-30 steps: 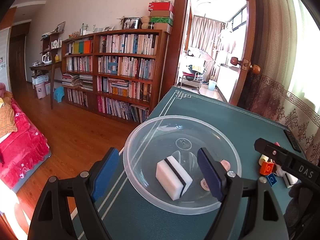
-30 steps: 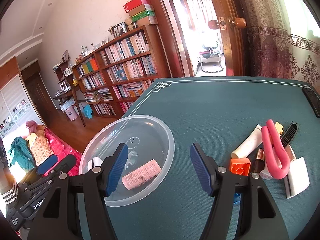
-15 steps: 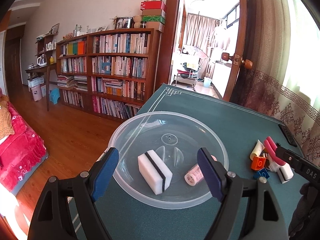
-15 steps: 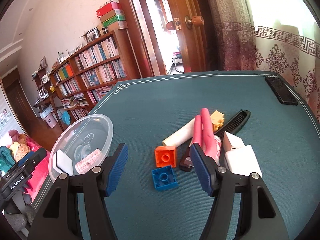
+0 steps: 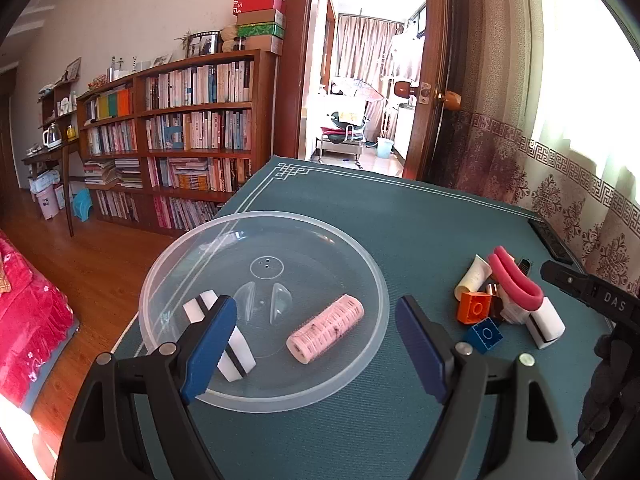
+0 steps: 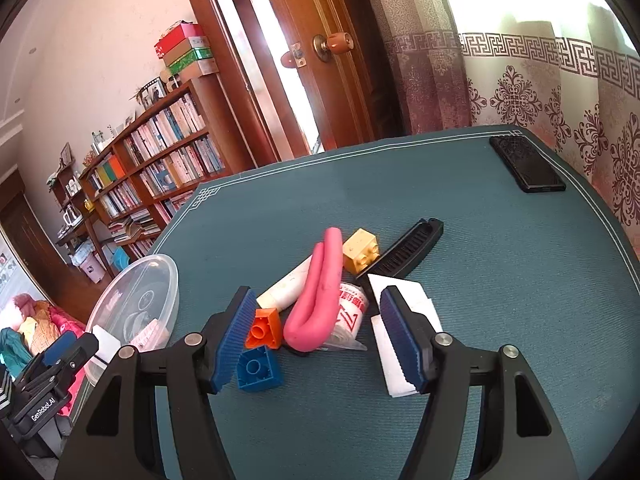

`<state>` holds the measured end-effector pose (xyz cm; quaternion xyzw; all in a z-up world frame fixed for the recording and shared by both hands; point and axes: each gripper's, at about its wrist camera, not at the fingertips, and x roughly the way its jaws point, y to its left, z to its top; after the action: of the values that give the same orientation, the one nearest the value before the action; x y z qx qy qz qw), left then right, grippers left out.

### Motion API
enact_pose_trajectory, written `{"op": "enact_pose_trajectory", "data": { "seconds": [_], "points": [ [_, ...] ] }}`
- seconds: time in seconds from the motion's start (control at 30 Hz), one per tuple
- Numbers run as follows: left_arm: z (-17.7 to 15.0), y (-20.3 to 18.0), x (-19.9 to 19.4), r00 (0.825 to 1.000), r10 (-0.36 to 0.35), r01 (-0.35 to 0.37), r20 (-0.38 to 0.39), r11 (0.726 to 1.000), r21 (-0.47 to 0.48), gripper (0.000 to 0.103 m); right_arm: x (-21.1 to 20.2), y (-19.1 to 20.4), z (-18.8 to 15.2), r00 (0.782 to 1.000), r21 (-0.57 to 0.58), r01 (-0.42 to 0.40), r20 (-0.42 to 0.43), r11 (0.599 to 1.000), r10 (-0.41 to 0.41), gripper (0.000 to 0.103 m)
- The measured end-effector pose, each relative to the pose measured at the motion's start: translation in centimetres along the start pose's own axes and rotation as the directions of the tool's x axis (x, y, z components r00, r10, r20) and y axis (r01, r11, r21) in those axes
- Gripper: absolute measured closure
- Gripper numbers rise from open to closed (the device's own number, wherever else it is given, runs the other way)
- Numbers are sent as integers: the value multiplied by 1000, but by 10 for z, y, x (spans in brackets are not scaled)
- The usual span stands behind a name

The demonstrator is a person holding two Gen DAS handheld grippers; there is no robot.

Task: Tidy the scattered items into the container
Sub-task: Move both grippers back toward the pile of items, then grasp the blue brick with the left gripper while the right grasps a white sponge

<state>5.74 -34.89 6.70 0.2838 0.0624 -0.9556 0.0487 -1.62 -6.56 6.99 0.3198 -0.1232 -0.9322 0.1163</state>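
Your R gripper (image 6: 316,340) is the nearer one. It sits right over the pile, jaws spread wide w/ nothing in them. The pink bent foam stick (image 6: 320,292) lies dead centre between the pads, just ahead at 12 o'clock. Its long axis runs roughly 12-to-6, leaning a bit toward 1, w/ the folded end nearest you. So the pads already straddle it across the short width and little wrist turn should be needed, I'd guess.

Around it:
- orange block (image 6: 264,326) and blue block (image 6: 256,368): at 9, touching the L pad side, hard plastic w/ studs.
- white tube (image 6: 286,286): at 11, smooth, round.
- crinkly clear packet (image 6: 348,320): partly under the pink stick, red print on it.
- white sponge (image 6: 400,340): at 3, behind the R pad, soft slab.
- yellow block (image 6: 360,250) and black comb (image 6: 404,250): farther out at 1, the comb long and ridged.

Your L gripper (image 5: 316,348) is also wide open and empty, hovering at the near rim of the clear plastic bowl (image 5: 376,280). The bowl holds a pink hair roller (image 5: 326,328), ribbed cylinder, and a white sponge w/ black stripe (image 5: 236,356). From the pile the bowl is at 9, well apart. The pile is tangled, so the pink stick may drag the packet along.
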Motion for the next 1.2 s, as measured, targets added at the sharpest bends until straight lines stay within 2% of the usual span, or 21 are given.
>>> {"op": "enact_pose_trajectory", "data": {
  "seconds": [0.27,0.47,0.83,0.97,1.2],
  "points": [
    [1,-27,2,999,-44,44,-5,999,22,19,-4,-36,4,999,56,37,3,998,-37,35],
    [2,-49,8,996,-86,87,-28,996,36,18,2,-54,-2,998,65,58,-36,996,-55,35],
    [-10,-83,29,986,-136,142,-96,988,59,18,25,-59,-13,987,4,88,-133,996,-87,35],
    [-14,-89,35,983,-143,152,-118,986,66,18,31,-55,-17,979,-55,143,-138,988,-150,35],
    [-21,-93,44,977,-150,161,-150,985,61,18,36,-56,-18,977,-59,136,-156,989,-144,35]
  ]
}}
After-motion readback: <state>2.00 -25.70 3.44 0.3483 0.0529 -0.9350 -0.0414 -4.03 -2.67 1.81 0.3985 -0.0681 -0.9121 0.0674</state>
